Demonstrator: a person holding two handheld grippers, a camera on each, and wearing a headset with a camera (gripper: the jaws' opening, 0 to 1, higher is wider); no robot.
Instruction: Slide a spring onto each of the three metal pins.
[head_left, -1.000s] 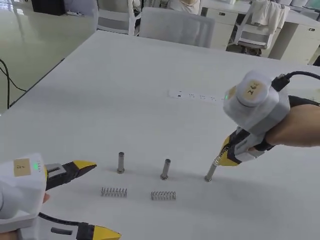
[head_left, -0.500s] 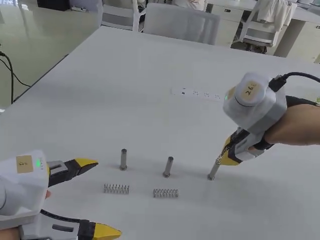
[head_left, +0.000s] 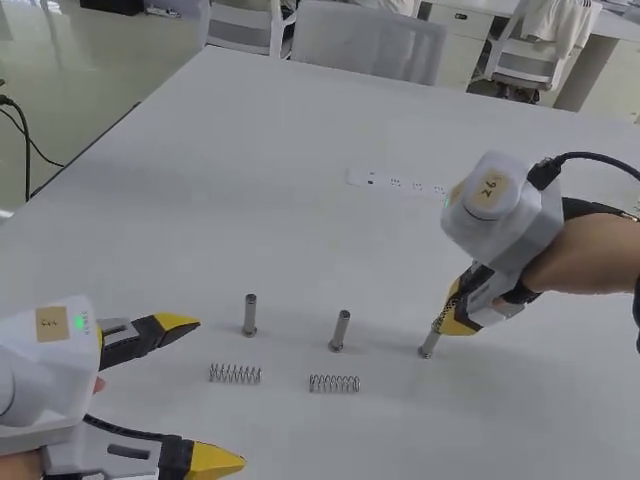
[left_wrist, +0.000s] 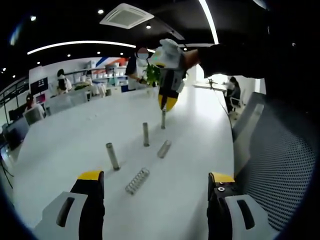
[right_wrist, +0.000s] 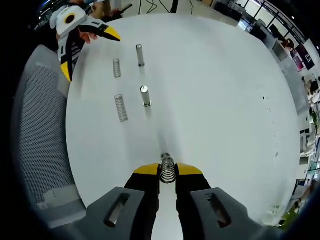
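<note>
The right gripper (head_left: 452, 318) is closed on a spring (right_wrist: 168, 169), whose lower end meets the top of the rightmost pin (head_left: 430, 345). The spring's long axis is roughly in line with the pin, so the feed is judged to run down the pin. The left gripper (left_wrist: 155, 176) is open and empty, nearer the two loose springs (head_left: 235, 374) lying flat in front of the bare pins (head_left: 250, 314).

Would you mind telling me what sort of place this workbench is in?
Probably an open-plan office or lab: a large white worktable, grey office chairs at its far edge, and a white ceiling air-conditioning unit beside long strip lights.
</note>
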